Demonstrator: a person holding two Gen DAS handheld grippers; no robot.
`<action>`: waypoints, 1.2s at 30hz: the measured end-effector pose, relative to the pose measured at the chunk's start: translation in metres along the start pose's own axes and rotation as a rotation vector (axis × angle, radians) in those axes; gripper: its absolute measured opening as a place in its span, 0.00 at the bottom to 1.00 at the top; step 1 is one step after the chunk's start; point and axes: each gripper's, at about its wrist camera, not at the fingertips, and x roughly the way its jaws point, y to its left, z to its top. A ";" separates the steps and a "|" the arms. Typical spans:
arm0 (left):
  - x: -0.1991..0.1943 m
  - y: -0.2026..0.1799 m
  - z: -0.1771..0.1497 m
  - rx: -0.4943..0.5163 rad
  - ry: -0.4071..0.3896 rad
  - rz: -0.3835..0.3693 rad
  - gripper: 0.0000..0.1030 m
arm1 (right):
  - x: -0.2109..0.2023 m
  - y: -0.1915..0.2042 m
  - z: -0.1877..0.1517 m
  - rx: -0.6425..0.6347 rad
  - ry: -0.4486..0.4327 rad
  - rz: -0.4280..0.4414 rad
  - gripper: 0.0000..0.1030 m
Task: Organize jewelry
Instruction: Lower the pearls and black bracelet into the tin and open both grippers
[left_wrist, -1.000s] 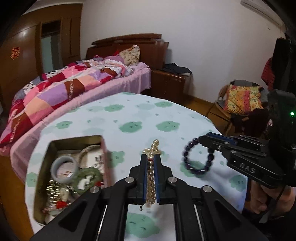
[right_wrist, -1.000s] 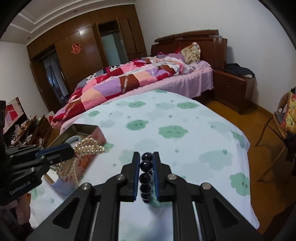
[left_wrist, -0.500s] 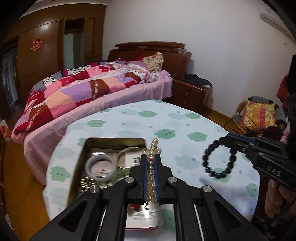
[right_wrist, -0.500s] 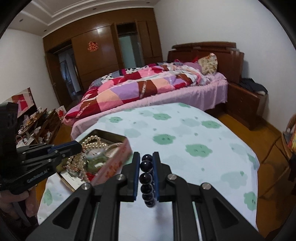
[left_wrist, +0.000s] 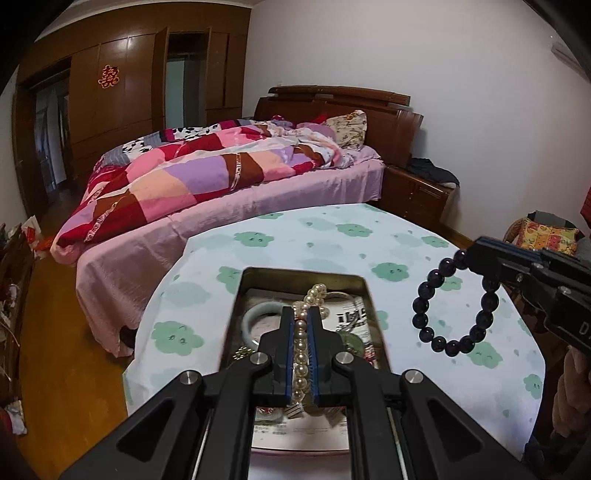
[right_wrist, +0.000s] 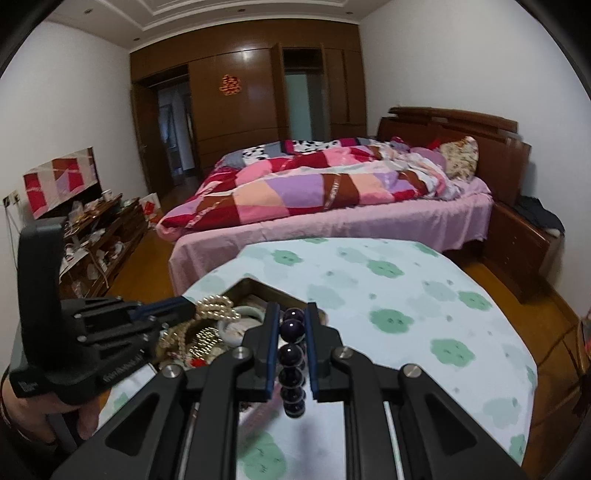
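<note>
Nearest the left wrist camera, the left gripper (left_wrist: 301, 317) is clamped narrowly on a pearl necklace (left_wrist: 300, 354), the strand running up between its blue-lined fingers and bunching in a small cluster just past the tips. It hangs directly above an open metal tin (left_wrist: 364, 286) that sits on the worktop (left_wrist: 295, 236), which is covered with a pale cloth printed with green cloud shapes. Inside the tin lie a pale jade bangle (left_wrist: 258, 314), a thin clear bangle, some gold-coloured chain and printed paper. To the right, the right gripper (left_wrist: 474, 258) pinches a dark purple bead bracelet (left_wrist: 436, 275), whose loop dangles freely in the air above the cloth, beside the tin's right wall. In the right wrist view the same beads (right_wrist: 291, 354) line up between that gripper's fingers, with the tin's corner just beyond. Past the worktop stands a bed (left_wrist: 258, 206) with a patchwork quilt, and behind it a brown wardrobe (left_wrist: 122, 103).
</note>
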 end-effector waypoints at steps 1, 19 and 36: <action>0.000 0.002 -0.001 -0.002 0.002 0.000 0.05 | 0.002 0.004 0.002 -0.008 0.001 0.006 0.15; 0.014 0.020 -0.012 -0.036 0.043 0.018 0.05 | 0.036 0.045 -0.004 -0.067 0.066 0.080 0.15; 0.029 0.019 -0.022 -0.033 0.095 0.022 0.06 | 0.068 0.037 -0.027 -0.050 0.163 0.046 0.15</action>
